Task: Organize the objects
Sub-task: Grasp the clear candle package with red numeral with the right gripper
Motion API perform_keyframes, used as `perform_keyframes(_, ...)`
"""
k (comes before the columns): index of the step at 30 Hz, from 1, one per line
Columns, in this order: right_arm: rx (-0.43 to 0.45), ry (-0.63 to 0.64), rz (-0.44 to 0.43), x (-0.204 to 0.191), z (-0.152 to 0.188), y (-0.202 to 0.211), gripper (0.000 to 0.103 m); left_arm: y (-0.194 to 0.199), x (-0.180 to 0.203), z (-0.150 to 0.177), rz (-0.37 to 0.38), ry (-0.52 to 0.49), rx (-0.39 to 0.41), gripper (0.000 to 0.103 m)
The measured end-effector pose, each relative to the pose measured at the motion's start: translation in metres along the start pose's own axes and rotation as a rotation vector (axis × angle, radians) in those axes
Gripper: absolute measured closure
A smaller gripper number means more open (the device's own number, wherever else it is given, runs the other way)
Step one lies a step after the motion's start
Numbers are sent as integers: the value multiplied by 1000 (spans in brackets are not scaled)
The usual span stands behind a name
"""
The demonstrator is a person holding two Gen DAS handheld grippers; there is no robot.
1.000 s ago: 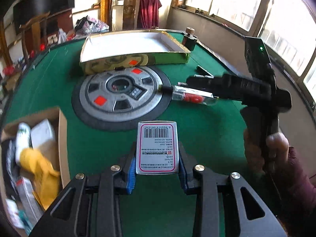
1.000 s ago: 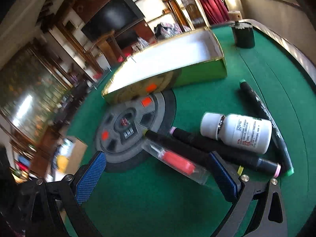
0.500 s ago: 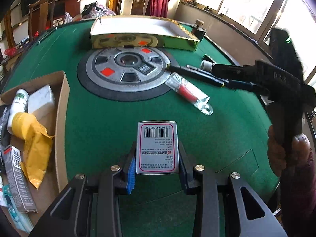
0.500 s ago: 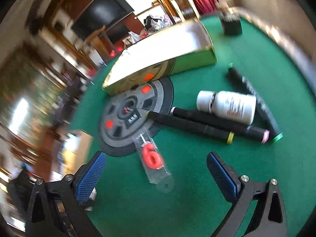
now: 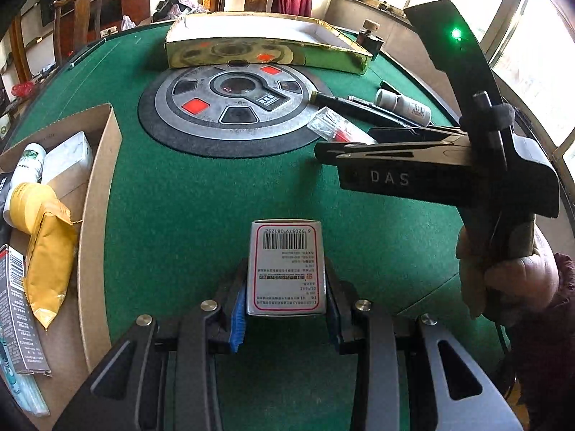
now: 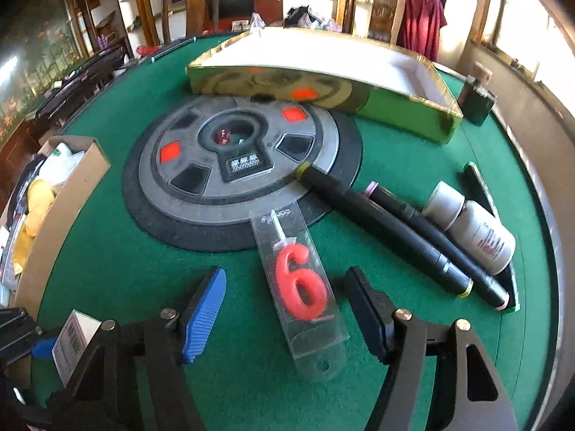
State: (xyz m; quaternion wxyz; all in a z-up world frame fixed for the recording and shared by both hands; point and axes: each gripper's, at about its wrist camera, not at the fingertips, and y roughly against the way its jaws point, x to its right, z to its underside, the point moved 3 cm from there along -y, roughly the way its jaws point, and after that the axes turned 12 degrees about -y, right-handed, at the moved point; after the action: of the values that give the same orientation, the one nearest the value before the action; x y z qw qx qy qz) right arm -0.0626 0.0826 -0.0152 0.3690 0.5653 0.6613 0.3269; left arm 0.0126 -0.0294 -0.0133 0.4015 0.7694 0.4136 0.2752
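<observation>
My left gripper (image 5: 285, 309) is shut on a small white box with a barcode (image 5: 286, 267), held above the green table; the box also shows in the right wrist view (image 6: 73, 341). My right gripper (image 6: 285, 314) is open, its fingers on either side of a clear packet holding a red "6" candle (image 6: 300, 283), not touching it. The packet lies on the felt at the edge of the round centre disc (image 6: 230, 165). In the left wrist view the right gripper's body (image 5: 431, 165) hangs over the packet (image 5: 337, 129).
A cardboard box (image 5: 97, 194) with several packages sits at the left. Two black markers (image 6: 391, 230), a white bottle (image 6: 470, 226) and a green-tipped pen lie right of the packet. A gold-sided tray (image 6: 323, 82) and a dark bottle (image 6: 476, 102) stand at the back.
My right gripper has come down and forward so its open fingers now straddle the candle packet. The left gripper still holds the white box and has shifted a little.
</observation>
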Motion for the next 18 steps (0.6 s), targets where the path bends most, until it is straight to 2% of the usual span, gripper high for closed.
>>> perform_keyframes(3,4,-18,-3,0,0,0,33,-1,2,0,-17,-10,14,69)
perform_keyframes(5,11,-11,25,-1,1,1,49,-1,3,1,-30,-19,26,69)
perform_keyframes(6,13,-14,20,-2,1,3,54,0,3,2,-30,-22,30,70)
perform_keyframes(8,10,-25,27,-2,-1,4,72,2,3,3,2,-9,35,70)
perform_keyframes(18,11,-143,-39,8,8,23,73,35,2,10,13,4,95,70)
